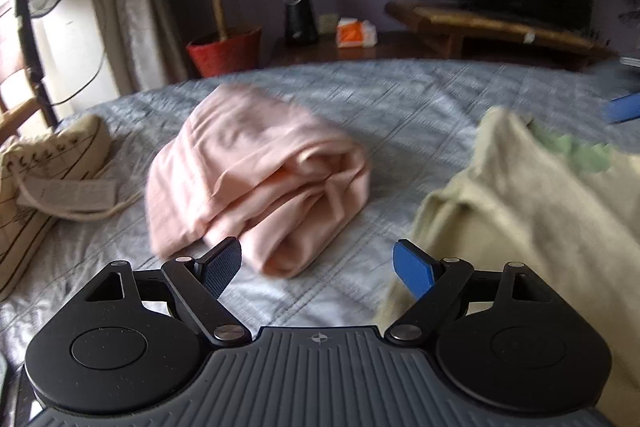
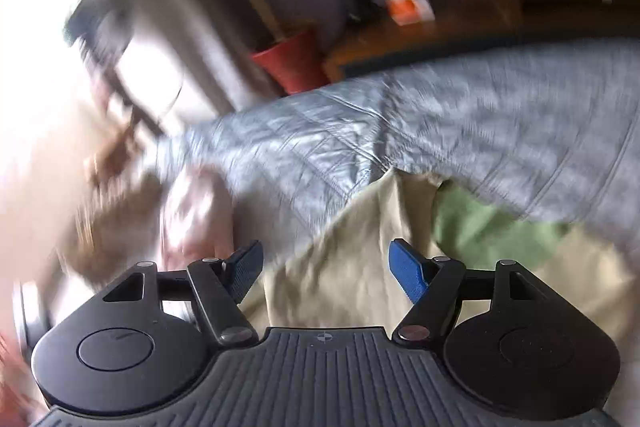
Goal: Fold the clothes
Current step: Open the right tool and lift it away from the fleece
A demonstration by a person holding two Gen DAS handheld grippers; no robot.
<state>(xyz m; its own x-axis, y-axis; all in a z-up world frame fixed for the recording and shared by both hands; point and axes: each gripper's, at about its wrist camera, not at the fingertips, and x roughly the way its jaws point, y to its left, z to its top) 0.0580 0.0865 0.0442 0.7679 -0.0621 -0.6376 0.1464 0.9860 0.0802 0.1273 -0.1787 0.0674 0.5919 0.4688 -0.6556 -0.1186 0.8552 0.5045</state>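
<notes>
Jaws on both grippers are standing wide, gripping nothing. Right gripper (image 2: 326, 267) is hovering directly over the beige garment (image 2: 352, 267) near the bed (image 2: 500, 115)'s near edge, probably closest. Left gripper (image 1: 318, 265) is facing the folded pink garment (image 1: 256, 179), lying mid-bed, long axis running away.

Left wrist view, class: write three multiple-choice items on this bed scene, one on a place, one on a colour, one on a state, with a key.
1. Where does the folded pink garment lie?
A. on the grey quilt
B. on the TV stand
C. inside the plant pot

2. What colour is the plant pot?
A. blue
B. red
C. white

3. How does the left tool stand?
A. shut on the sneaker
B. shut on the quilt
C. open, holding nothing

Key: A, the grey quilt surrounds the garment; B, the pot is plainly red; C, its fingers stand apart with nothing between.
</notes>
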